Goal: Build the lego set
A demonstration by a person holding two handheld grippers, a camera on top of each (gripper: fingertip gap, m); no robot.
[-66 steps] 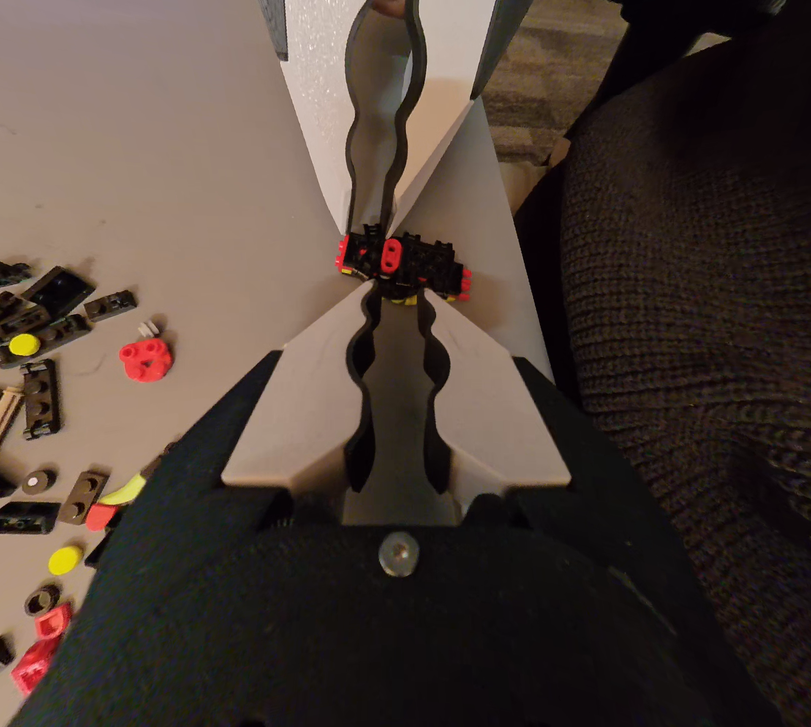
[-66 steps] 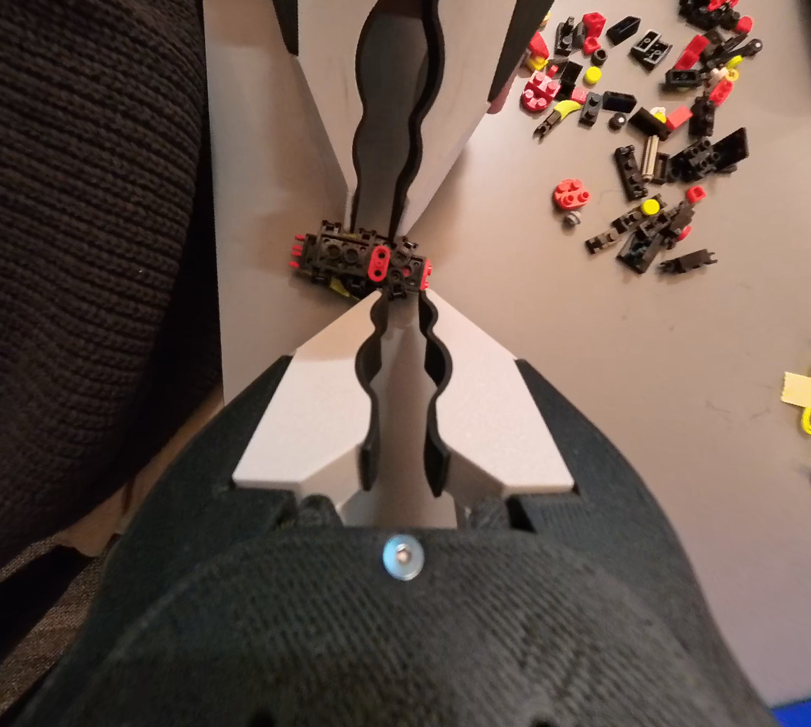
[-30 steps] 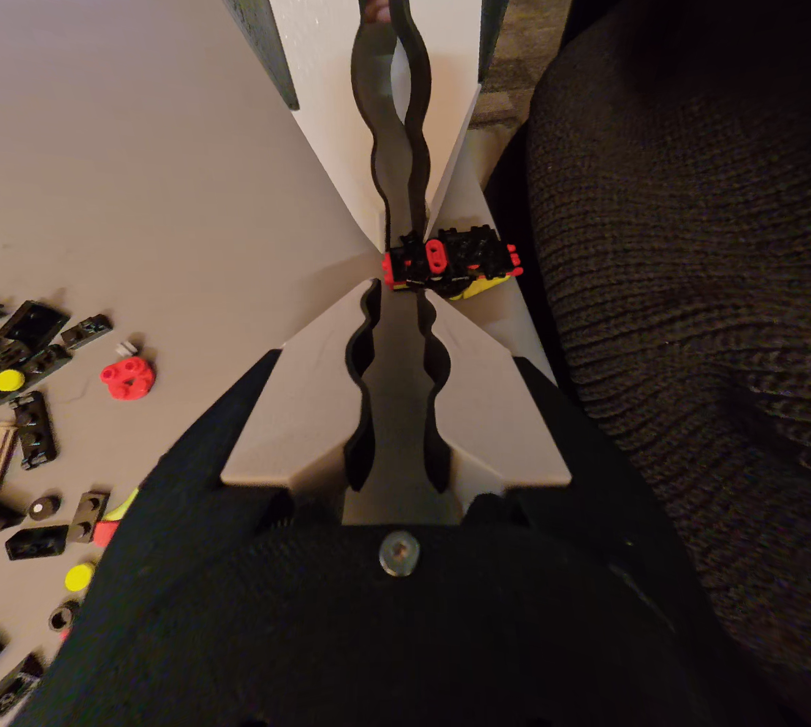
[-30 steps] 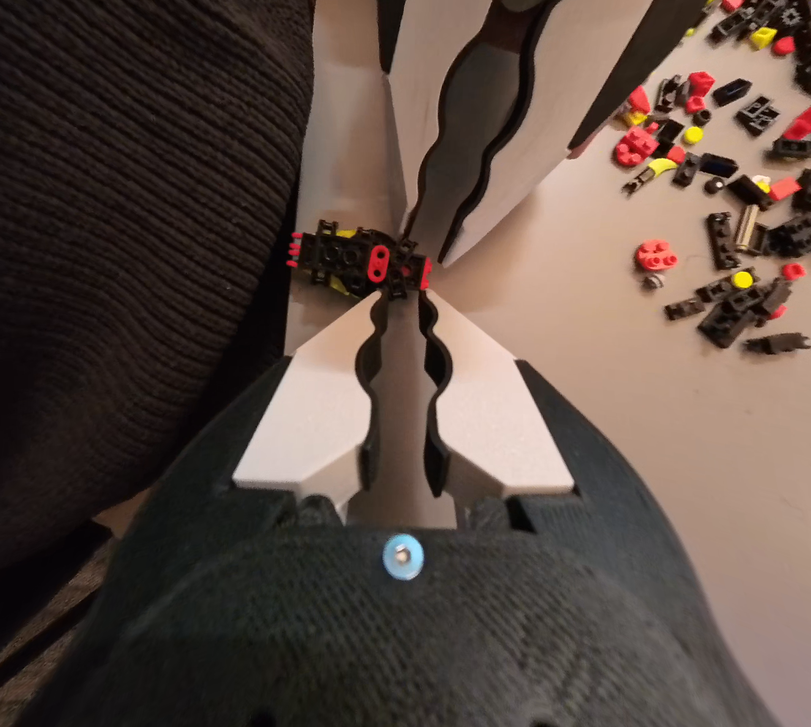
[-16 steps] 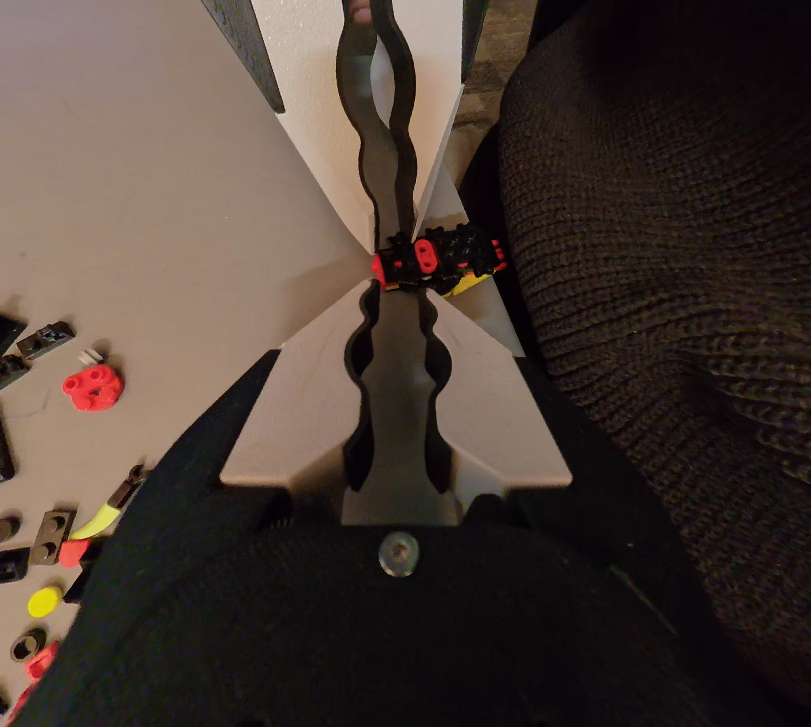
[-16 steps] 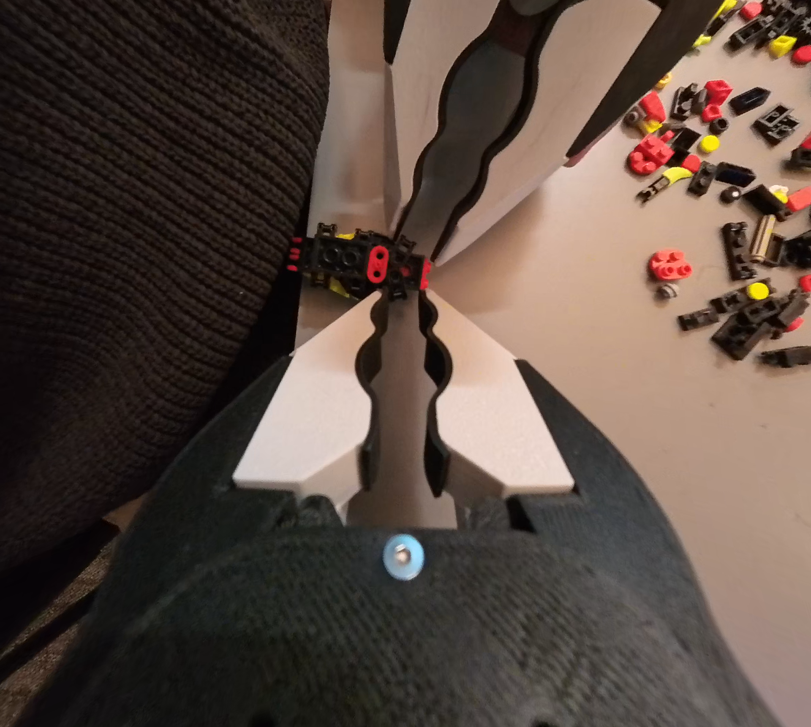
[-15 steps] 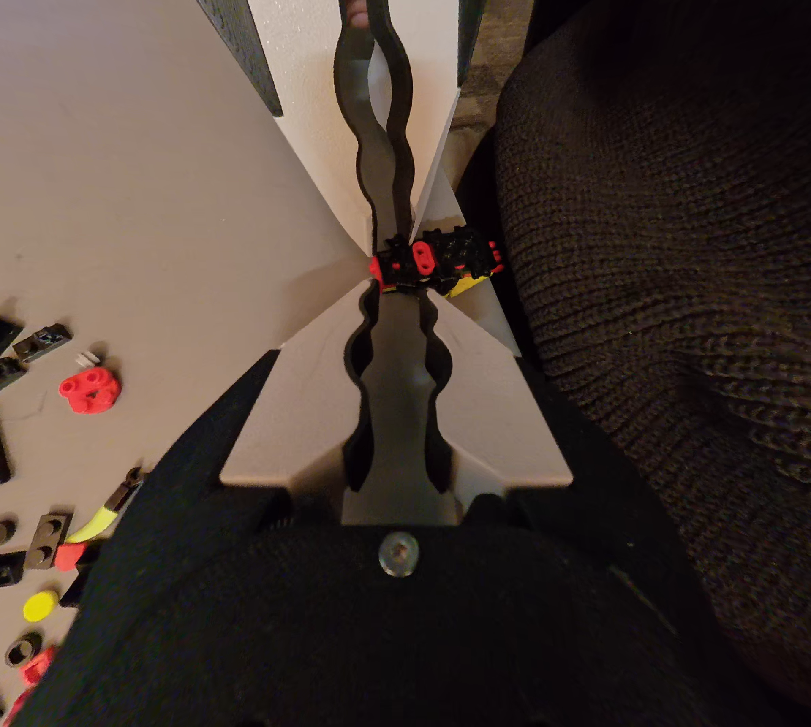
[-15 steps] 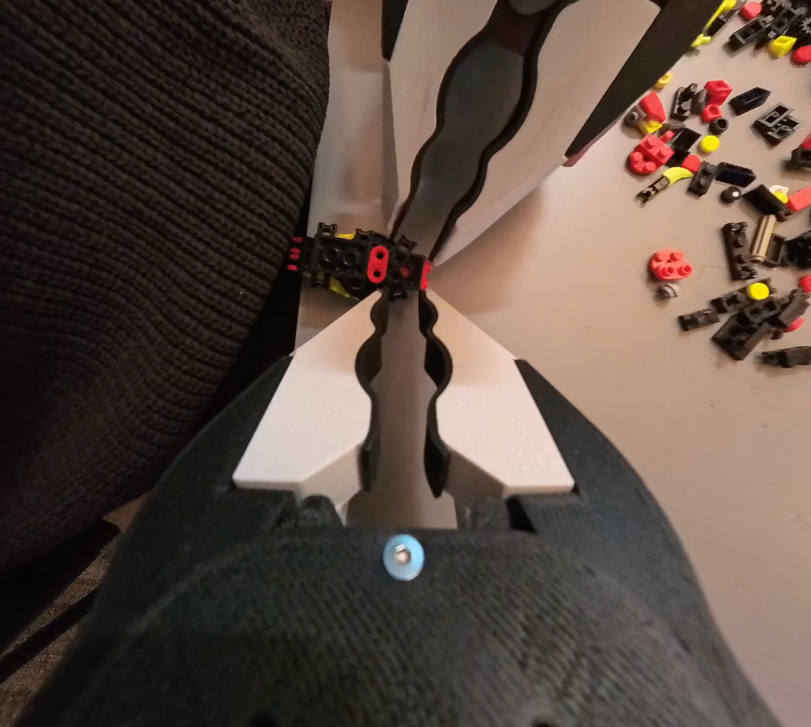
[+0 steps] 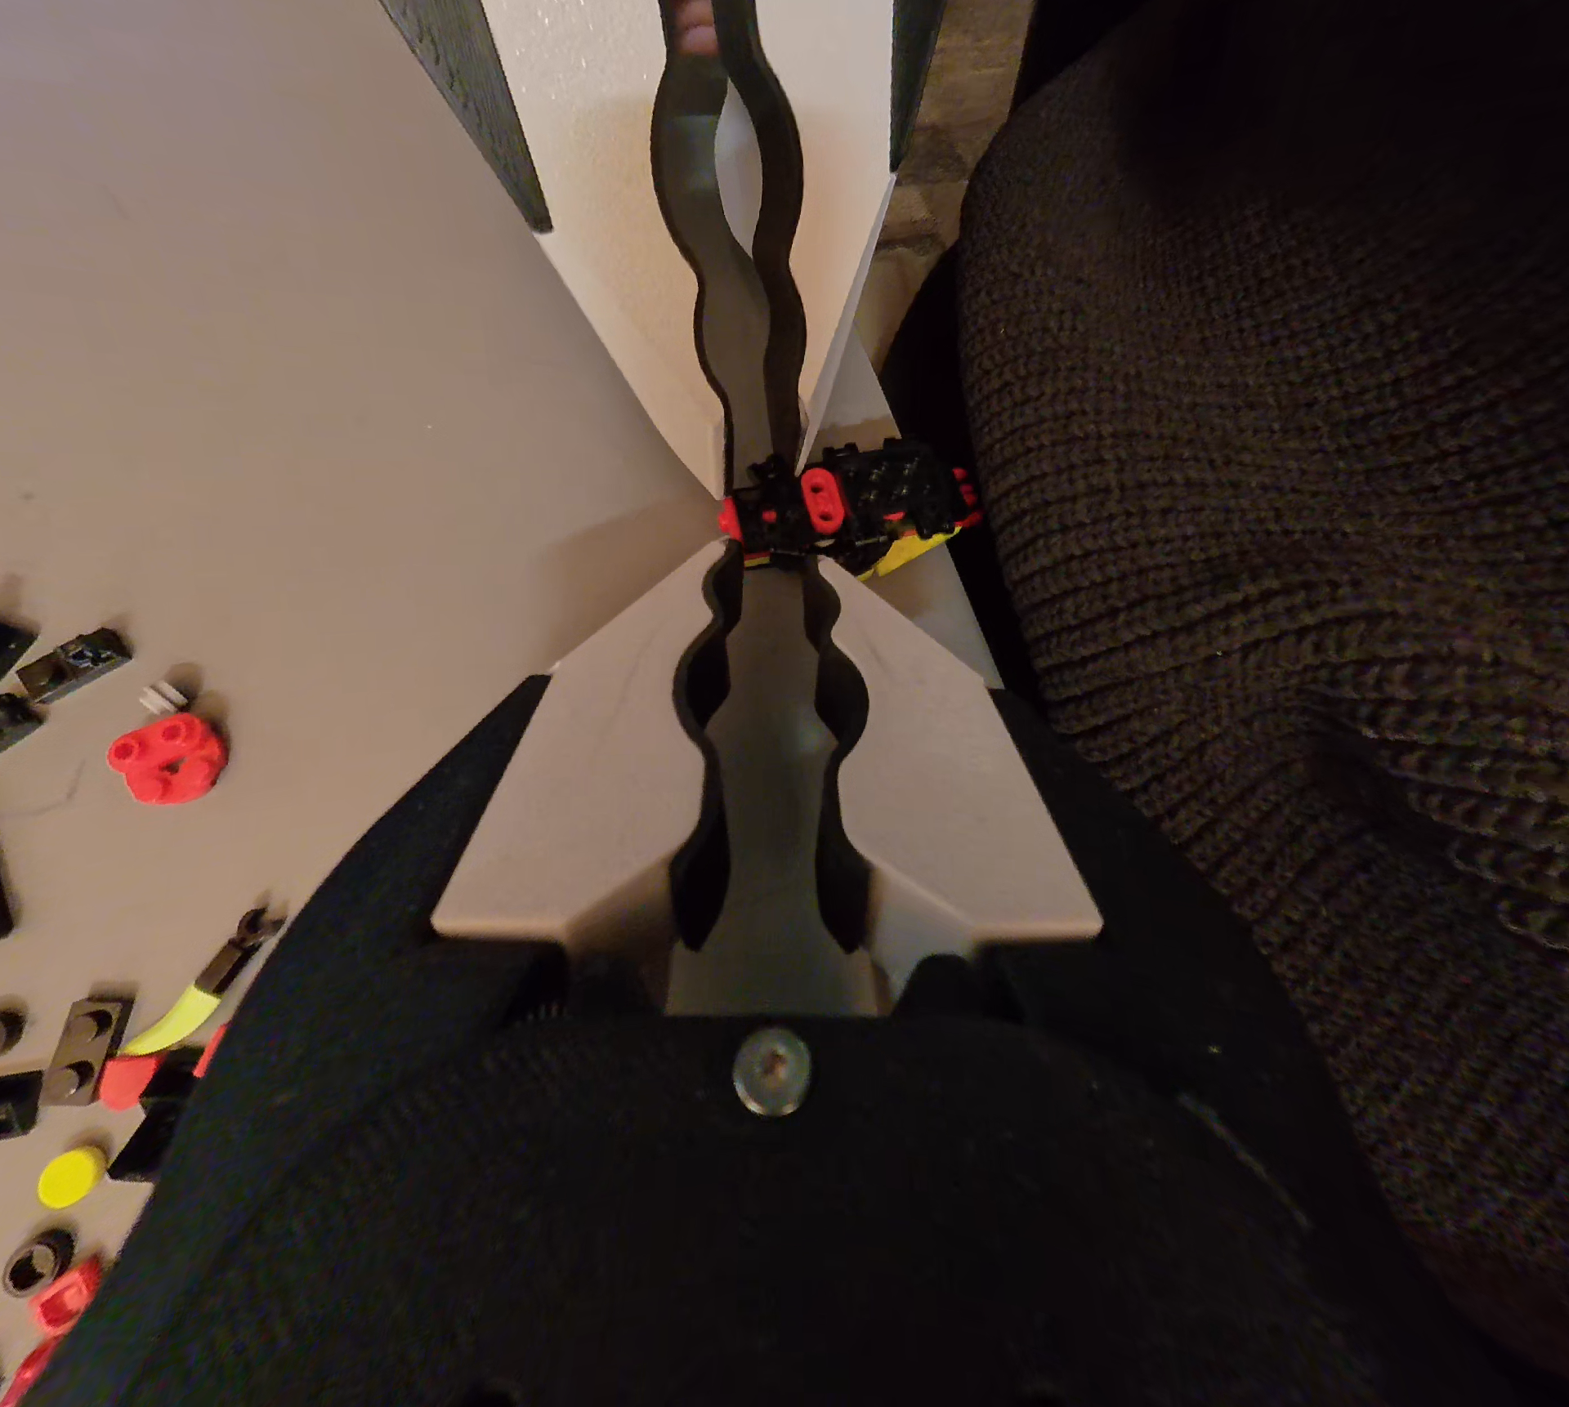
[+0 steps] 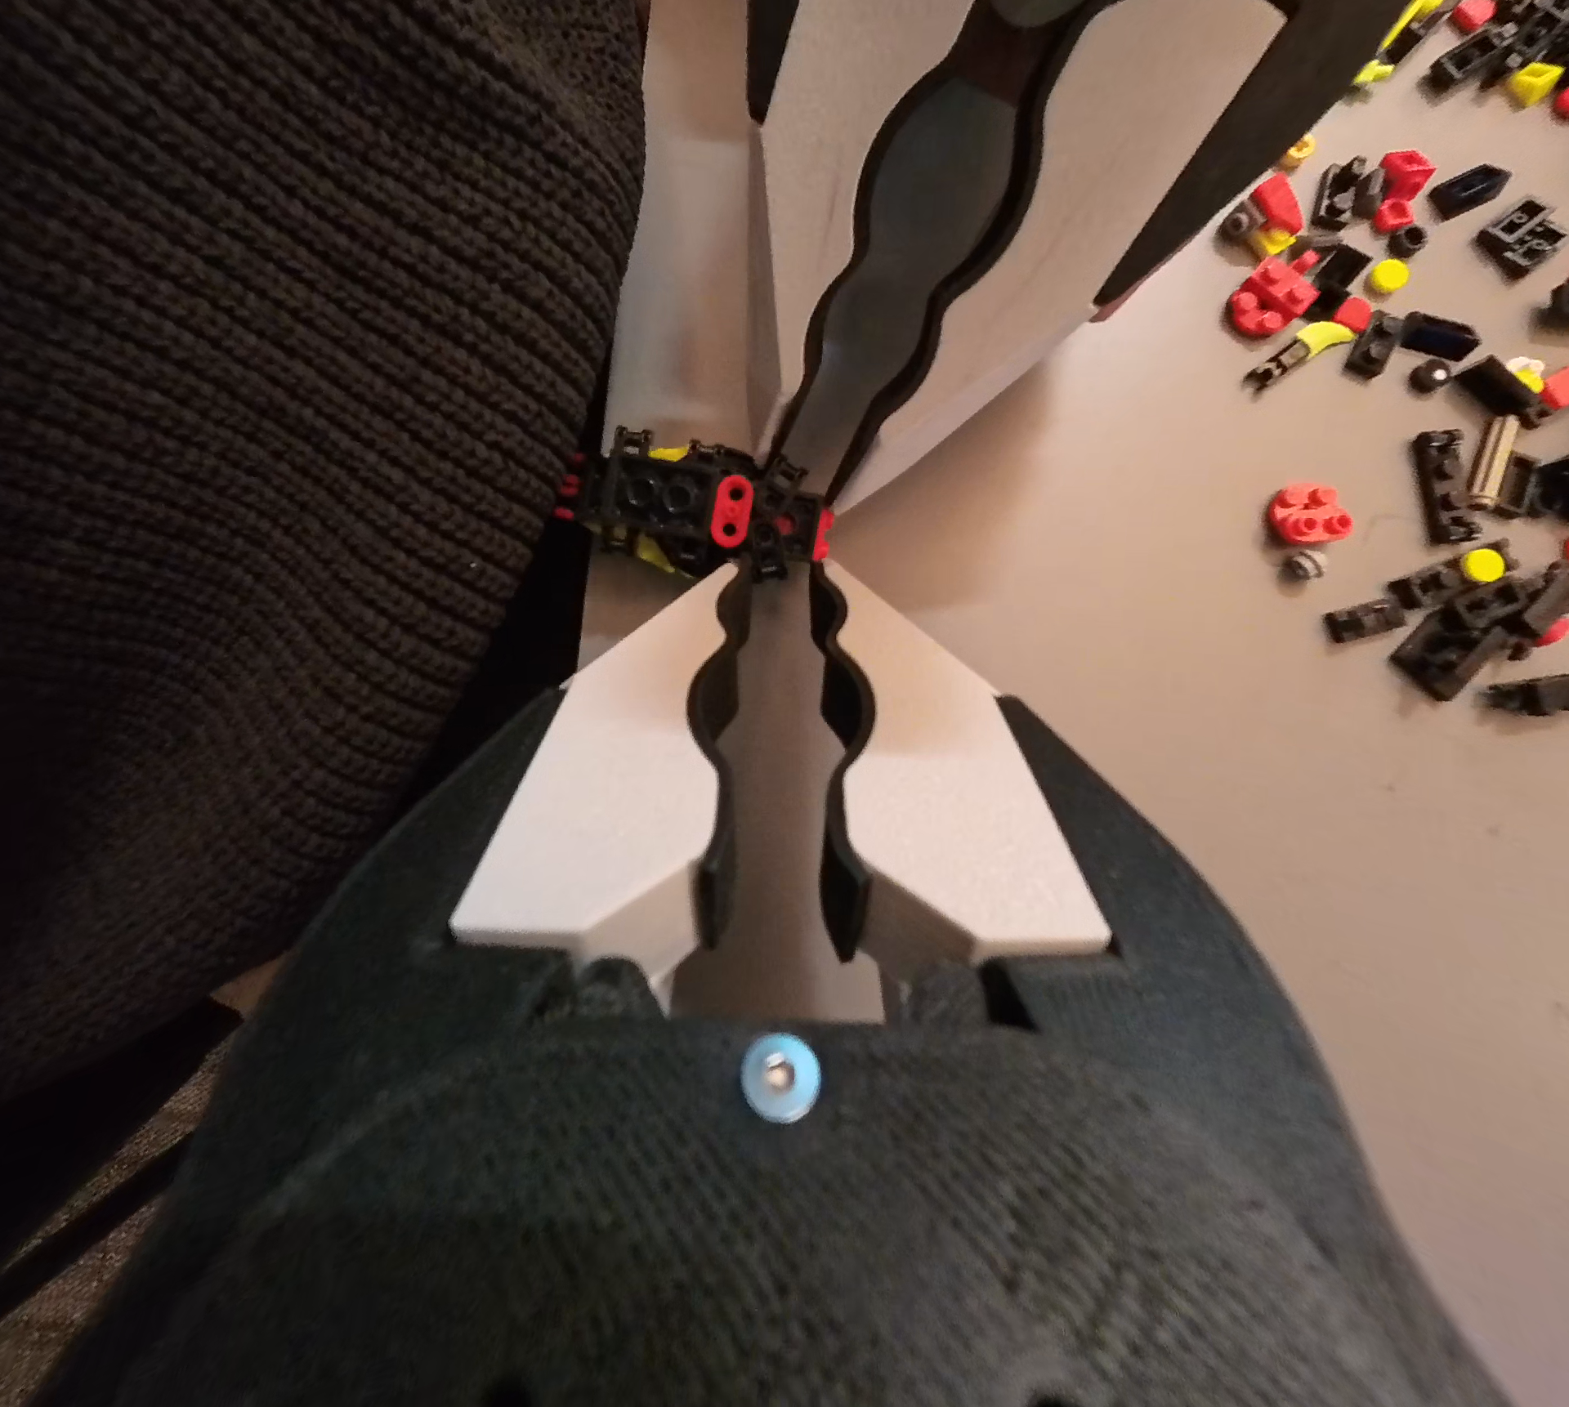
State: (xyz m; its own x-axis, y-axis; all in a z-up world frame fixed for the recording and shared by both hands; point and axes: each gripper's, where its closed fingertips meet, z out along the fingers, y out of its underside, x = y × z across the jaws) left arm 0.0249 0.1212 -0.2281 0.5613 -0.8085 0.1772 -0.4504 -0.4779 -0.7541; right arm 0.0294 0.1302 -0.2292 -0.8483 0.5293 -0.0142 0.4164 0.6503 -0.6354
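We hold one small black, red and yellow brick assembly (image 9: 836, 517) between both tools, just above the table's (image 9: 255, 263) near edge. The left gripper (image 9: 774, 560) comes in from six o'clock, narrowly parted and pinching the assembly's left end; the right gripper (image 10: 777, 570) clamps that same end from twelve o'clock in the left wrist view. Over the last couple of seconds the assembly has drifted toward three o'clock, closer to the dark knit sleeve (image 9: 1273, 517), while both grips have stayed closed. Loose bricks (image 10: 1443, 432) lie well apart at three o'clock in the right wrist view, a red round piece (image 9: 167, 759) among them.
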